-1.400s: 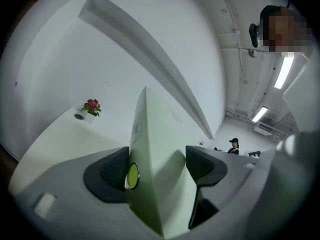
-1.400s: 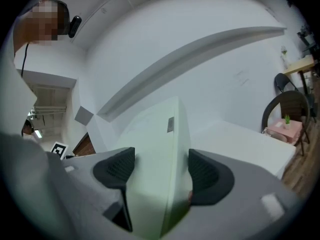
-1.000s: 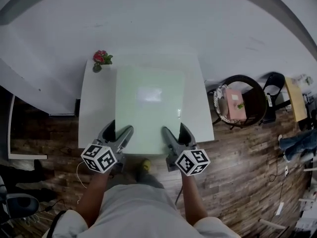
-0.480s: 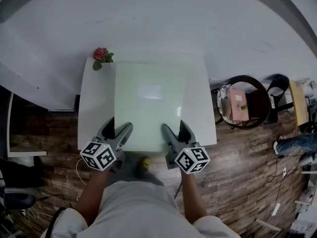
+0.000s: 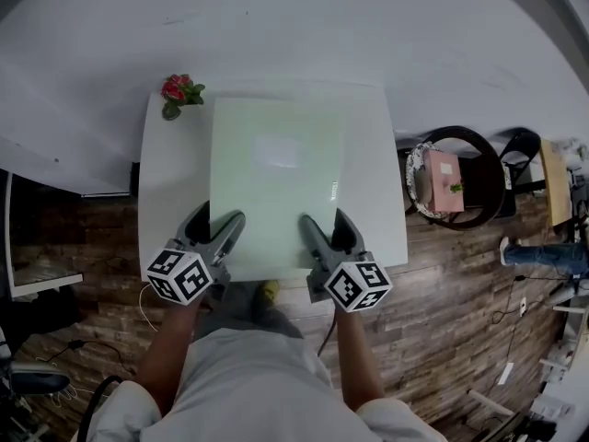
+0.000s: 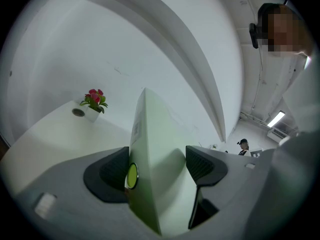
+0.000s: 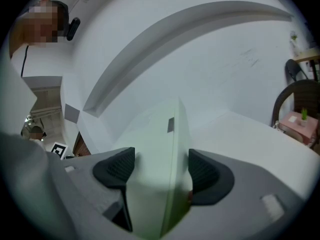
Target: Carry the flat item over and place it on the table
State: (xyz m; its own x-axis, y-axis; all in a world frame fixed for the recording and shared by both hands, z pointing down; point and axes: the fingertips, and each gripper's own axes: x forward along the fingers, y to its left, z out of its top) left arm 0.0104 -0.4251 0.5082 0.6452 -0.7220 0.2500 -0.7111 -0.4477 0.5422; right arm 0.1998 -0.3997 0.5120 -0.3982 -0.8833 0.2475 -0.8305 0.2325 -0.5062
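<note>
A pale green flat board (image 5: 276,178) hangs level over the white table (image 5: 173,201) and covers most of its middle. My left gripper (image 5: 216,226) is shut on the board's near edge at the left, and my right gripper (image 5: 324,226) is shut on that same edge at the right. In the left gripper view the board (image 6: 150,144) runs edge-on between the dark pads of the left gripper (image 6: 157,165). The right gripper view shows the board (image 7: 157,144) likewise clamped in the right gripper (image 7: 161,171). Whether the board touches the tabletop cannot be told.
A small pot of red flowers (image 5: 178,90) (image 6: 94,100) stands at the table's far left corner. A dark round chair (image 5: 479,191) holding a pink box (image 5: 440,180) stands right of the table on the wood floor. A white wall lies behind the table.
Both grippers and the board have moved forward over the table. The board now reaches nearer the far edge, and the table sits closer under me.
</note>
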